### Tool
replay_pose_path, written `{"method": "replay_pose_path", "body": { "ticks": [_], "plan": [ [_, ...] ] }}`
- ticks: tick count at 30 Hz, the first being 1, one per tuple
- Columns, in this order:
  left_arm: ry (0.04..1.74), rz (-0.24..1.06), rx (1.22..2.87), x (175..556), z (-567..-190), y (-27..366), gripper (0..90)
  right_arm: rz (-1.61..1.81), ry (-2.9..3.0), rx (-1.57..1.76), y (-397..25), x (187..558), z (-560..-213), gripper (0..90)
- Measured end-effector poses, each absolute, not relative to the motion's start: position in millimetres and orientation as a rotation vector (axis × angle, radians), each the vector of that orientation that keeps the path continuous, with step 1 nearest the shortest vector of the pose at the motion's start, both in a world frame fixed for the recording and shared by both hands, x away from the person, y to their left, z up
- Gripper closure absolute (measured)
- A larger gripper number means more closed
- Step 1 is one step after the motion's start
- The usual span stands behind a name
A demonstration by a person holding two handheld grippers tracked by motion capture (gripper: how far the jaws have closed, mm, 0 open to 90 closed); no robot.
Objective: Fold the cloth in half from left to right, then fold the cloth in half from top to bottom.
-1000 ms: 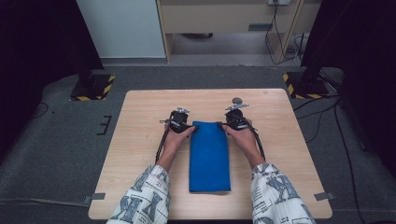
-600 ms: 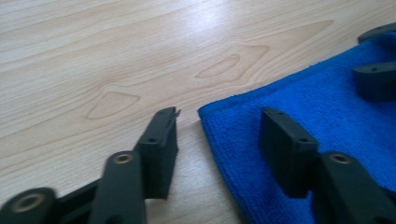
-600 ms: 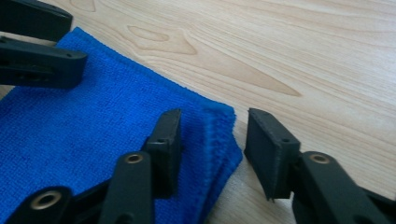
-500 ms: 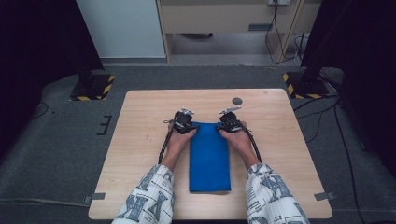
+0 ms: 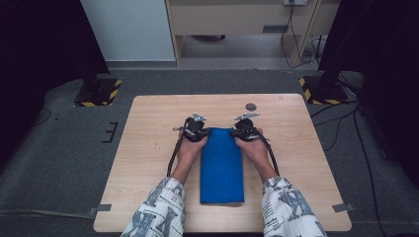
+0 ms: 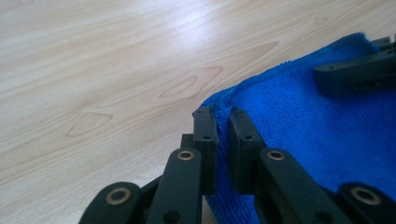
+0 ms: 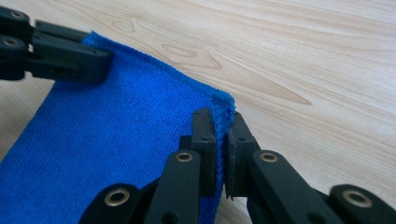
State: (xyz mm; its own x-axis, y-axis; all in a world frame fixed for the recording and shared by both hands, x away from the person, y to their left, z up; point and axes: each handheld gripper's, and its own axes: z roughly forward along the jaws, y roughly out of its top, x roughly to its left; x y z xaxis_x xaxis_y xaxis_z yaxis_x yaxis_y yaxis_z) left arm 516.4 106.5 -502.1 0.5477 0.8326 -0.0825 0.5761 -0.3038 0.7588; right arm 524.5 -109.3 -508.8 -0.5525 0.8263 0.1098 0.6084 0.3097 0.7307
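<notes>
A folded blue cloth (image 5: pixel 222 168) lies lengthwise on the wooden table (image 5: pixel 148 148), its far end between my two hands. My left gripper (image 5: pixel 203 132) pinches the cloth's far left corner; in the left gripper view the jaws (image 6: pixel 223 121) stand shut on the blue cloth (image 6: pixel 317 130) edge. My right gripper (image 5: pixel 237 132) holds the far right corner; its own view shows the jaws (image 7: pixel 222 122) shut on the cloth (image 7: pixel 116 135) corner. Each gripper view also shows the other gripper's black fingers (image 6: pixel 355 72) (image 7: pixel 60 53) on the opposite corner.
A small dark round mark (image 5: pixel 251 106) sits on the table beyond the right gripper. Two black stands with yellow-black striped bases (image 5: pixel 96 94) (image 5: pixel 321 91) flank the table's far corners. Patterned sleeves (image 5: pixel 158 212) enter from the bottom edge.
Both grippers have drawn a little toward me with the cloth's far corners in their jaws, and the far end of the cloth has come with them.
</notes>
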Motion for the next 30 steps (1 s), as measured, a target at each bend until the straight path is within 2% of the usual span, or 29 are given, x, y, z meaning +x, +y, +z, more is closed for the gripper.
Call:
{"method": "replay_pose_path", "body": {
  "ticks": [12,30],
  "plan": [
    [1.107,0.442,1.955,511,-483,111,84.6,1.138,2.264,1.247,-110,518,-485,85.1],
    [1.092,0.469,1.910,511,-471,116,84.8,1.191,2.235,1.212,-110,520,-472,85.0]
  ]
}}
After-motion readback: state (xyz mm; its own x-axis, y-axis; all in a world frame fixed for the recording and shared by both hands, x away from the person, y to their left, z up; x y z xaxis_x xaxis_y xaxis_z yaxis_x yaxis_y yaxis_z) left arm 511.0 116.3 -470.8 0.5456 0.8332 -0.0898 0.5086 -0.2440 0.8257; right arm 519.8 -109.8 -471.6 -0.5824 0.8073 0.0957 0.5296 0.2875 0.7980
